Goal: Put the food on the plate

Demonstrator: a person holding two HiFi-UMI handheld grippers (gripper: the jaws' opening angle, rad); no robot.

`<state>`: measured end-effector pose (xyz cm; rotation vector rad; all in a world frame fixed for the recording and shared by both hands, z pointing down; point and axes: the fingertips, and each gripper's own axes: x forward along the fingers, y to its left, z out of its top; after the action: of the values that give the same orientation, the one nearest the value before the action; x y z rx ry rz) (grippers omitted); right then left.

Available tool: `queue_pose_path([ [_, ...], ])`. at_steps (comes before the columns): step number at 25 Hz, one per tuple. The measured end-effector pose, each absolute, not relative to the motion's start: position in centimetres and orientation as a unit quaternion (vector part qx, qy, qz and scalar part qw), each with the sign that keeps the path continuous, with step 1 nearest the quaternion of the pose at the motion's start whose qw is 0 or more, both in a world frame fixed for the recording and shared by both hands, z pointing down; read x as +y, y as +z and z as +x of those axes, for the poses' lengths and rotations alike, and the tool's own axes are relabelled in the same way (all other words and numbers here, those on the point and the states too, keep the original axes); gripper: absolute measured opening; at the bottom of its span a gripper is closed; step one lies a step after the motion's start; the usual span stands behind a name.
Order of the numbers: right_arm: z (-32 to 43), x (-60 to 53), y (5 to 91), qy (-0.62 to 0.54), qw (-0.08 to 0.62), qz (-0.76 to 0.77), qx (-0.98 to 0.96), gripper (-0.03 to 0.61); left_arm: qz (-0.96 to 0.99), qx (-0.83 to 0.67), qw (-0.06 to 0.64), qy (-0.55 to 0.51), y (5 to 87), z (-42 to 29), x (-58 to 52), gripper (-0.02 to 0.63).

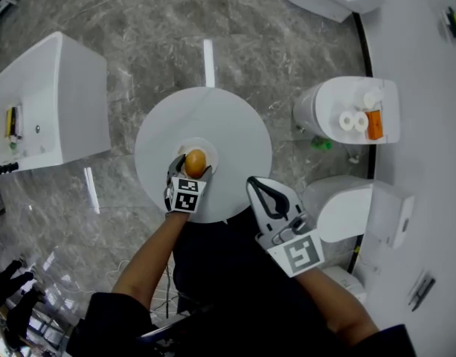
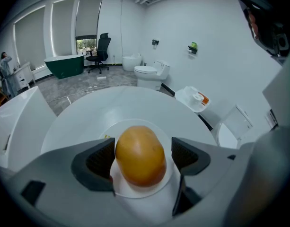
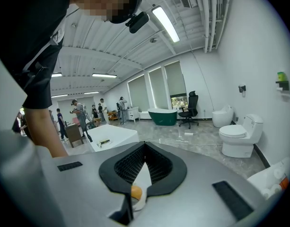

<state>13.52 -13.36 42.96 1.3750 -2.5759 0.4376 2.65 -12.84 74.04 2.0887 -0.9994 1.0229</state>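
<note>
An orange, rounded piece of food (image 1: 196, 162) (image 2: 141, 155) rests on a small white plate (image 1: 212, 152) (image 2: 160, 127) on a round white table (image 1: 235, 117). My left gripper (image 1: 192, 167) (image 2: 141, 159) straddles the food: the left pad touches it and a small gap shows at the right pad, so the jaws stand open. At the table's near edge, my right gripper (image 1: 252, 181) (image 3: 145, 145) is shut with its pads meeting at the tips and nothing held. Below those pads, the right gripper view shows the food (image 3: 136, 191) as a small orange spot.
To the right of the table stands a white toilet (image 1: 324, 106), its tank top carrying paper rolls (image 1: 352, 120) and an orange item (image 1: 373, 123). A second toilet (image 1: 354, 207) is nearer me. A white tub-like unit (image 1: 49, 103) stands at the left on the grey marble floor.
</note>
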Motion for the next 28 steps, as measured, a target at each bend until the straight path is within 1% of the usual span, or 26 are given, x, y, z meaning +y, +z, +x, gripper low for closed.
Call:
queue_pose_path([
  [9,12.3,-12.7,42.0,0.135,0.093,0.457,-0.874,0.008,0.791,-0.393,0.299,0.362,72.0,1.7,-12.4,0.359],
  [21,9.4,-10.7,40.4,0.114,0.081,0.441,-0.886,0.008,0.795,-0.425,0.313,0.3,68.4,-0.1,-10.7,0.359],
  [25,9.0,-10.2,39.8,0.119,0.076,0.447,-0.883,0.008,0.807,-0.418,0.327,0.26,65.6,0.1,-9.8,0.359],
  [28,8.9,-9.6,39.2,0.123,0.074,0.454,-0.88,0.008,0.819,-0.422,0.316,0.227,62.9,0.3,-9.1,0.359],
])
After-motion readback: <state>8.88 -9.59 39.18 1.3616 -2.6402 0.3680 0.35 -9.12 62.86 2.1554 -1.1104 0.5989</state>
